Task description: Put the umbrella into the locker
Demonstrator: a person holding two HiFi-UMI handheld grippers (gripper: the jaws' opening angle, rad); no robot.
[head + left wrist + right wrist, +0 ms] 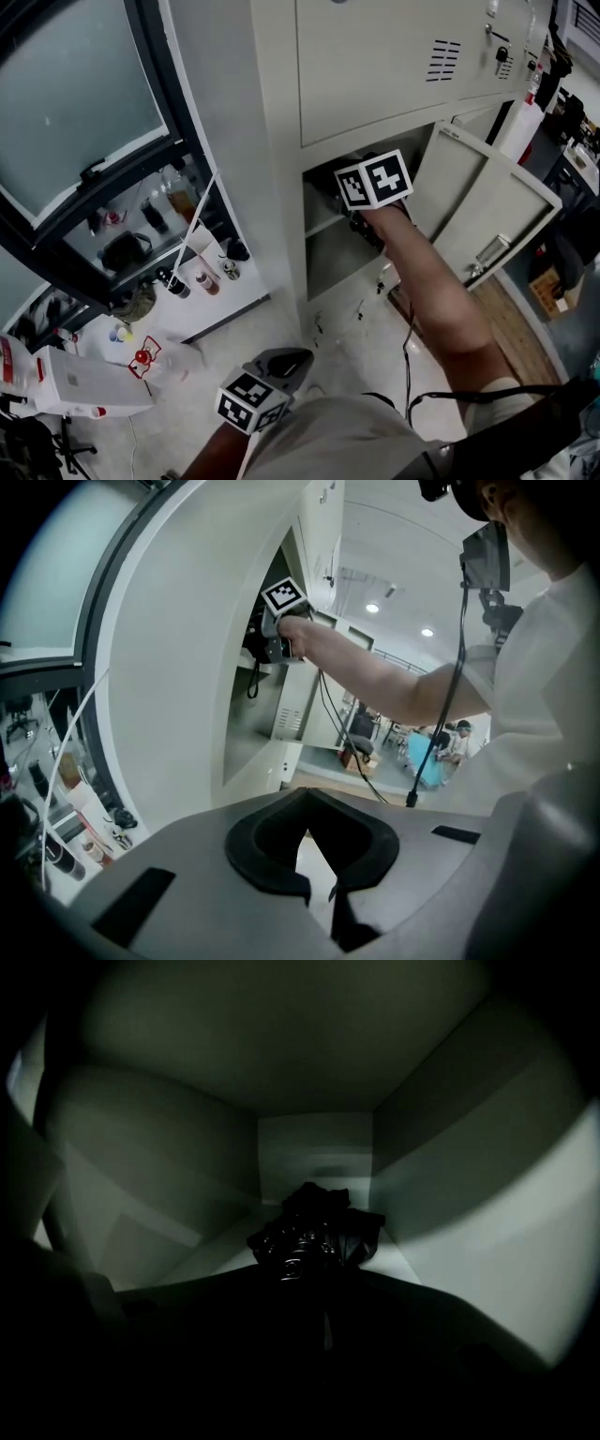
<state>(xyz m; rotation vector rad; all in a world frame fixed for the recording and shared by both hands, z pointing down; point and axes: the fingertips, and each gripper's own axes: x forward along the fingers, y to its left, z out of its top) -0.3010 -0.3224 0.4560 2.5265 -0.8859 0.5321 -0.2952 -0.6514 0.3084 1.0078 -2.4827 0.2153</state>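
So the locker (375, 66) was a beige metal one. The vented upper door was closed and the lower door (483, 211) hung wide open to the right. On the left there was a dark-framed glass door (75, 103). The floor below it was pretty cluttered, with a few small bottles (202, 279) by the wall and a white box (84, 386) further out. A black cable (409, 349) trailed across the floor in front of the open compartment.

From the head view you couldn't see into that compartment much, because the right gripper (367, 217), its marker cube and the person's forearm (436, 286) filled most of the opening. A shelf edge (323, 225) sat just left of the gripper.

The right gripper view was really dark, with bare locker walls all round. The umbrella (314, 1227), black and folded into a bunch, was deep inside the compartment, right at the front of that gripper's jaws and low towards the floor of it. The jaws were drawn in with only a thin sliver of light between them, and they looked clamped on the umbrella.

The left gripper (284, 363) hung low by the person's body, well away from the locker. Its jaws were pressed together on nothing, with only floor showing through the gap.
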